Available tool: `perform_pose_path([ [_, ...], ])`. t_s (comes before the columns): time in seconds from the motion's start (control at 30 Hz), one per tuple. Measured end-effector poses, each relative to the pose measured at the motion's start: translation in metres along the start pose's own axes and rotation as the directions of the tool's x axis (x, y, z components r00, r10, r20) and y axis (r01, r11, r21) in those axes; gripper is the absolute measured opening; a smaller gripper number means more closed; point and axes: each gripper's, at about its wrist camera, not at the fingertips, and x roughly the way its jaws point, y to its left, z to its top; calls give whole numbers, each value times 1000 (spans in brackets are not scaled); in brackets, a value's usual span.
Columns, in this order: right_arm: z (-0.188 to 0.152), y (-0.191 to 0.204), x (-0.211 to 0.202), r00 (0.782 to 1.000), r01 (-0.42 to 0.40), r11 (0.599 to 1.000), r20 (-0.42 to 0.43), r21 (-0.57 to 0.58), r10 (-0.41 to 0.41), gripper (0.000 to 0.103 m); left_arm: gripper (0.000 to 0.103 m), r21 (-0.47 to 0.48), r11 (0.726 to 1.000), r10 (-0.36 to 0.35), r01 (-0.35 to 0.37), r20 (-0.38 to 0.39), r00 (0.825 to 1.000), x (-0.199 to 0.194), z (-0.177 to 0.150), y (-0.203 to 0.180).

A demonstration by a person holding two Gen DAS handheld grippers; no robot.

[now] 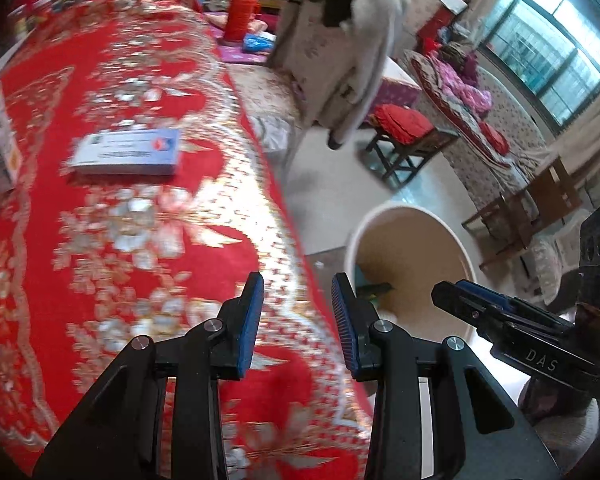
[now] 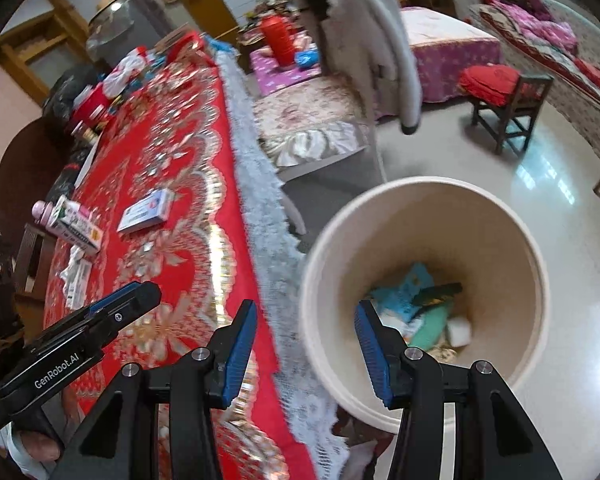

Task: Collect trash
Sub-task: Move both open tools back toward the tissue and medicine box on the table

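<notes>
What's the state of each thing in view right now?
left tool: open, holding nothing
right tool: open, holding nothing
trash bin: upright on the floor beside the table, trash at the bottom
white and blue box: lying flat on the tablecloth
green and white carton: lying on its side by the table edge
red thermos: upright

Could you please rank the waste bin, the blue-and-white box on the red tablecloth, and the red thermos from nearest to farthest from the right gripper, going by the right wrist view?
1. Waste bin: just ahead of the right gripper, on the floor beside the table.
2. Blue-and-white box: farther up on the left, lying on the tablecloth.
3. Red thermos: far back, beyond the table's end.
</notes>
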Motion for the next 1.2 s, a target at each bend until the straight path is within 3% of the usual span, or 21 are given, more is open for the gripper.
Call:
perform_pose_path([
  [0.37,12,91,47,994,-89,988,-70,-129,80,50,33,-141,986,91,-85,37,995,-37,-3,93],
  [0.77,11,185,99,980,-159,956,-153,-247,124,51,33,-329,929,196,-171,45,980,-82,-16,223],
  [1.03,62,218,130,991,-107,946,-106,-307,77,51,39,-391,903,218,-180,55,974,-107,-13,285],
  [1.2,118,215,165,999,12,960,-43,-279,-25,51,40,-424,884,240,-198,48,969,-116,-14,314],
])
